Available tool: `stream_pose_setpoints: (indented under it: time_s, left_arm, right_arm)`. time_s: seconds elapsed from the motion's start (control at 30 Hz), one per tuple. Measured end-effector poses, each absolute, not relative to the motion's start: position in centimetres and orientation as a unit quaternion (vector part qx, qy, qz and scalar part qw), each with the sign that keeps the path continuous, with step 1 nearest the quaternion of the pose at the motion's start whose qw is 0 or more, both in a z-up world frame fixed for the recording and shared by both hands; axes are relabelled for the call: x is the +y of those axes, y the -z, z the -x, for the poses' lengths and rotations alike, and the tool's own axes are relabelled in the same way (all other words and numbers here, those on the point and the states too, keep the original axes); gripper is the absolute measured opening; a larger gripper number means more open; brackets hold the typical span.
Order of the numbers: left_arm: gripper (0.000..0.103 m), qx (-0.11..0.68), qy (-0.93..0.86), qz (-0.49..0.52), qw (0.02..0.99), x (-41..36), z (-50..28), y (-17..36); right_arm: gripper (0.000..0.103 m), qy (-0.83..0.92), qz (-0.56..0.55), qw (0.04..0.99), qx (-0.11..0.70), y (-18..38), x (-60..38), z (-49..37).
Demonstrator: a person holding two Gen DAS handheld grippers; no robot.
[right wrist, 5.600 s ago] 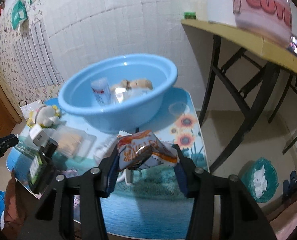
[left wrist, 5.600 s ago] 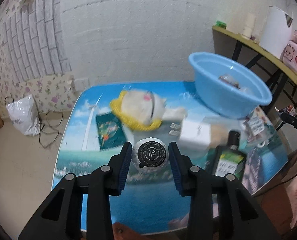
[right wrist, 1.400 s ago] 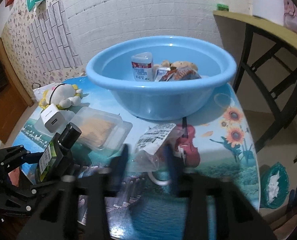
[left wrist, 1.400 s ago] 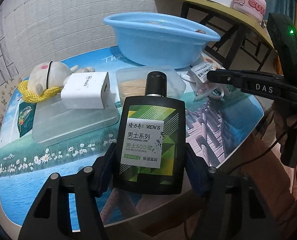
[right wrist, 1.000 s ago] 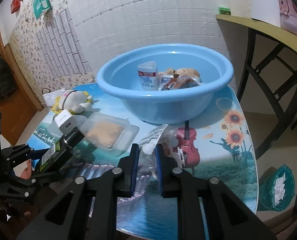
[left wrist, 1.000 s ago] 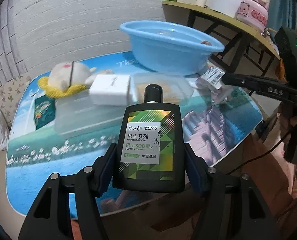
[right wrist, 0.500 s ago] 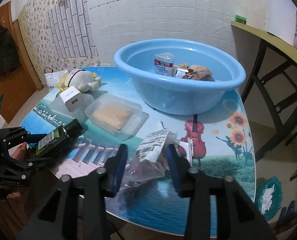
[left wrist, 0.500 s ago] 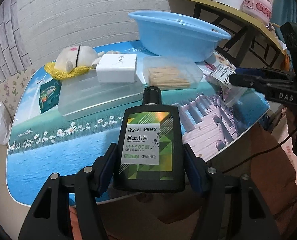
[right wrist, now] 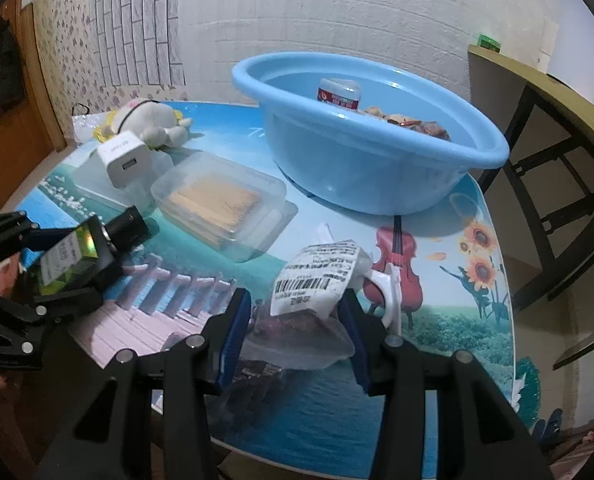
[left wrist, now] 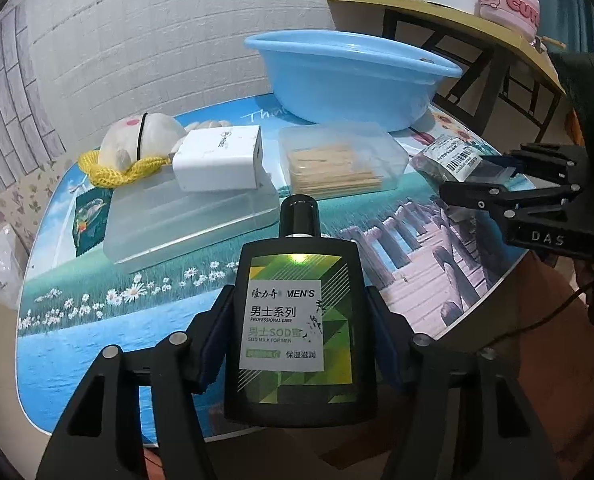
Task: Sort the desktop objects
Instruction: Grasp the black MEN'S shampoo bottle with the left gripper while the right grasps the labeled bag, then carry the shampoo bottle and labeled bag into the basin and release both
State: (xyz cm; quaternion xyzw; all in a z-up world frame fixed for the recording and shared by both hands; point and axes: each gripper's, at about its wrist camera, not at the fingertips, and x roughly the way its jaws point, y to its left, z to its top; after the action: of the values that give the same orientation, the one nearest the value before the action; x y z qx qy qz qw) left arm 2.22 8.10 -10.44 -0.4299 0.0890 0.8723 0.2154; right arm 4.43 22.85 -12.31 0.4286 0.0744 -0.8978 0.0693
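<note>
Two things are in hand at this moment; the left gripper [left wrist: 299, 320] is closed on the dark bottle [left wrist: 297, 360], its pads against the two narrow sides of the flat body, the black cap pointing away from the hand and the label facing the camera; the right gripper [right wrist: 297, 320] has its jaws part-way apart, one on each side of the clear plastic packet [right wrist: 313, 280] with the printed label, and I cannot tell if the pads really press on it or only stand beside it; the packet seems to lie on the table [right wrist: 437, 340], low between the fingers

I judge the bottle to be stiff, smooth and rather heavy for its size, so it can slide in the pads if the grip is loose; the hold at the middle of the body looks sensible, since the cap end is narrow and round

The packet looks light, soft and crinkly; the film gives way under the pads and a thin edge can slip out; I think it is better to take it across the thick part where the dark contents are, below the label, and not at the loose flap

Ahead of the right gripper, beyond the packet, stands the blue basin [right wrist: 377, 168], with some things already inside; ahead and to its left lie the clear box of sticks [right wrist: 217, 200] and the white charger [right wrist: 125, 164]
</note>
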Motion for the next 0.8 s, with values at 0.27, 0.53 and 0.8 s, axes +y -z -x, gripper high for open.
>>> stream_pose_setpoints:
  time_s: [0.27, 0.53, 0.8]
  left_arm:
    - [0.061, 0.072, -0.879, 0.417, 0.22, 7.4, -2.7, 8.9]
    - [0.061, 0.052, -0.894, 0.39, 0.216, 6.4, -2.9, 5.5]
    - [0.061, 0.044, -0.896, 0.378, 0.227, 7.3, -1.7, 3.7]
  right_arm:
    - [0.023, 0.904, -0.42, 0.077, 0.037, 11.6, 24.5, -4.6]
    - [0.021, 0.917, -0.387, 0.098, 0.0, 8.5, 25.4, -5.8]
    - [0.021, 0.932, -0.342, 0.117, -0.012, 5.1, 25.1, -6.4]
